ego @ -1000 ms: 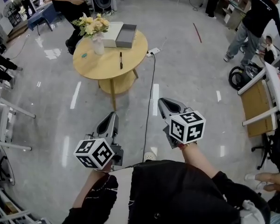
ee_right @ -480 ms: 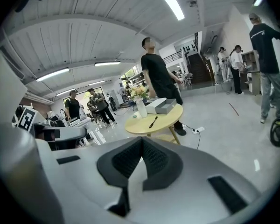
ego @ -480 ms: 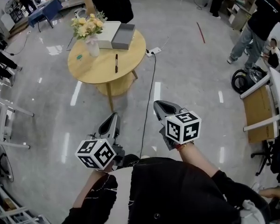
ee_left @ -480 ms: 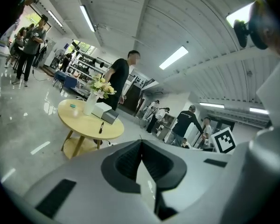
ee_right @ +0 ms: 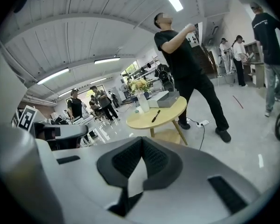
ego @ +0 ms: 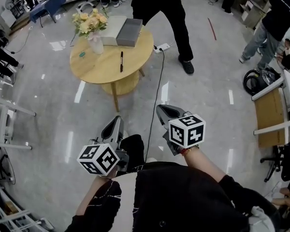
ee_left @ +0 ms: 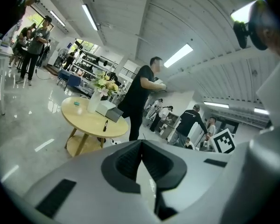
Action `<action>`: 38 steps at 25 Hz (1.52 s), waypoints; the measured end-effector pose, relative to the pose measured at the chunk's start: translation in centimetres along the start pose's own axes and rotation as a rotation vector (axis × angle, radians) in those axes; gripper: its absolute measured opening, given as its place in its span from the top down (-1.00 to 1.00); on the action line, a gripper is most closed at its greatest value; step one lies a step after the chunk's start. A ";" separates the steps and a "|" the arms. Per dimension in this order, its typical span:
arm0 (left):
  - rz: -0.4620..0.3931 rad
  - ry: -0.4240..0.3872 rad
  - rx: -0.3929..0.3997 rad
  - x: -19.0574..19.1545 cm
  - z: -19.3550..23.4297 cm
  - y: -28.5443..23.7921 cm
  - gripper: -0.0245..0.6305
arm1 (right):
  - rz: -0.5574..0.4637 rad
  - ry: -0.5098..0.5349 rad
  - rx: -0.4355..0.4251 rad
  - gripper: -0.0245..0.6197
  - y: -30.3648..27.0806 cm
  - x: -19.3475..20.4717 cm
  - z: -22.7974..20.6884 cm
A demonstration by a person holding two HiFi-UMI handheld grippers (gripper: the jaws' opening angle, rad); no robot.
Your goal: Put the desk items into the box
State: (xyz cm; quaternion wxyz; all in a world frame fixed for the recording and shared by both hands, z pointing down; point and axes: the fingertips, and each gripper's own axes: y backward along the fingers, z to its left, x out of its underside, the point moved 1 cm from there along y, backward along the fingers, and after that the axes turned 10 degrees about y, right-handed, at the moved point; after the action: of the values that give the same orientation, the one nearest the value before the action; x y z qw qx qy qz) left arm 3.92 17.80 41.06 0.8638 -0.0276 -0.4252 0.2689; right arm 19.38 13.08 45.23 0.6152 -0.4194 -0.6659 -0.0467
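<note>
On the round surface (ego: 100, 67), at 12 o'clock from the person with the grippers: a black pen (ego: 121, 61) lies near the middle, a small teal item (ego: 81, 54) lies at the pen's 9 o'clock near the rim, and a vase of flowers (ego: 94, 33) stands toward the far side.
Box: a grey box (ego: 129, 32) sits at the surface's 1 o'clock edge, touching a flat white piece (ego: 111, 30) at its 9 o'clock.
Left gripper (ego: 116, 120): jaws together with nothing between them; it points toward 12 o'clock over the floor, well apart from the surface.
Right gripper (ego: 160, 110): jaws together and empty; it points toward 11 o'clock, also over the floor.
Pen and box against the jaws: both lie far ahead, at about 12 o'clock of the left jaws and 11 o'clock of the right jaws, touched by neither.
Floor: a white power strip (ego: 162, 47) lies at the surface's 3 o'clock, and its black cable (ego: 155, 100) runs back between the two grippers.
Bystander: a person in black (ego: 166, 8) stands at the surface's 2 o'clock, near the box.
</note>
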 end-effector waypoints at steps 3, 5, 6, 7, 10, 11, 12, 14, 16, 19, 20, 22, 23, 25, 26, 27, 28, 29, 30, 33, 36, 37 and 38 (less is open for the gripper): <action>0.014 0.008 0.000 -0.1 0.7 -0.5 0.90 | 0.003 -0.007 0.004 0.91 -0.8 -0.2 -0.2; 0.020 0.008 0.007 -0.6 1.2 -1.2 0.90 | 0.005 -0.003 0.011 0.91 -1.5 -0.5 -0.3; 0.021 0.007 0.013 -0.9 1.4 -1.5 0.90 | 0.006 -0.001 0.016 0.91 -1.8 -0.7 -0.4; 0.020 0.003 0.019 -1.3 1.5 -1.9 0.90 | 0.007 -0.001 0.022 0.91 -2.2 -1.0 -0.6; 0.008 -0.005 0.026 -3.0 2.3 -2.8 0.90 | 0.010 -0.006 0.039 0.91 -3.4 -1.8 -1.2; 0.007 -0.003 0.025 -3.5 2.7 -3.1 0.90 | 0.008 -0.008 0.043 0.91 -3.9 -2.2 -1.2; 0.007 0.001 0.023 -4.1 3.2 -3.4 0.90 | 0.005 -0.010 0.045 0.91 -4.4 -2.7 -1.3; 0.011 0.016 0.021 -5.2 4.2 -4.3 0.90 | 0.002 -0.011 0.046 0.91 -5.6 -3.6 -1.3; 0.008 0.024 0.026 -6.6 4.9 -5.1 0.90 | -0.001 -0.009 0.041 0.91 -7.0 -4.8 -1.3; -0.003 0.021 0.032 -9.1 6.0 -6.1 0.90 | -0.028 -0.005 0.037 0.91 -9.0 -7.0 -1.0; -0.005 0.021 0.032 -9.9 6.5 -6.5 0.90 | -0.039 -0.008 0.037 0.91 -9.7 -7.8 -0.9; -0.003 0.021 0.031 -11.5 7.6 -7.3 0.90 | -0.057 -0.015 0.043 0.91 -11.1 -9.0 -0.8; -0.003 0.018 0.032 -12.3 8.1 -7.6 0.90 | -0.063 -0.019 0.050 0.91 -11.8 -9.5 -0.9; -0.006 0.007 0.037 -13.9 9.1 -8.3 0.90 | -0.077 -0.027 0.067 0.91 -13.2 -10.6 -1.0; -0.008 0.002 0.040 -14.8 9.6 -8.6 0.90 | -0.083 -0.032 0.073 0.91 -13.9 -11.1 -1.1; -0.009 0.000 0.041 -15.6 10.2 -8.9 0.90 | -0.091 -0.037 0.077 0.91 -14.7 -11.7 -1.0; -0.010 0.002 0.042 -16.4 10.8 -9.2 0.90 | -0.099 -0.040 0.081 0.91 -15.4 -12.2 -0.9; -0.010 0.005 0.043 -17.1 11.4 -9.4 0.90 | -0.107 -0.040 0.086 0.91 -16.0 -12.7 -0.7; -0.008 0.008 0.047 -17.8 11.8 -9.7 0.90 | -0.114 -0.039 0.094 0.91 -16.6 -13.1 -0.7; -0.008 0.002 0.060 -19.9 13.1 -10.4 0.90 | -0.115 -0.044 0.132 0.91 -18.6 -13.4 -1.3; -0.015 -0.004 0.063 -21.9 15.0 -10.8 0.90 | -0.102 -0.056 0.165 0.91 -20.7 -13.2 -1.9; -0.018 -0.004 0.061 -22.4 15.7 -10.8 0.90 | -0.099 -0.058 0.178 0.91 -21.4 -13.1 -2.2; -0.020 -0.007 0.057 -22.9 16.5 -10.9 0.90 | -0.095 -0.062 0.191 0.91 -22.0 -13.0 -2.5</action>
State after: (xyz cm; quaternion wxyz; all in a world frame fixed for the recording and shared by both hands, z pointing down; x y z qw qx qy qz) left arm -14.97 -5.66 38.06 0.8654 0.0022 -0.4208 0.2721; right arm 6.35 -9.07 44.61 0.6288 -0.3280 -0.7050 0.0008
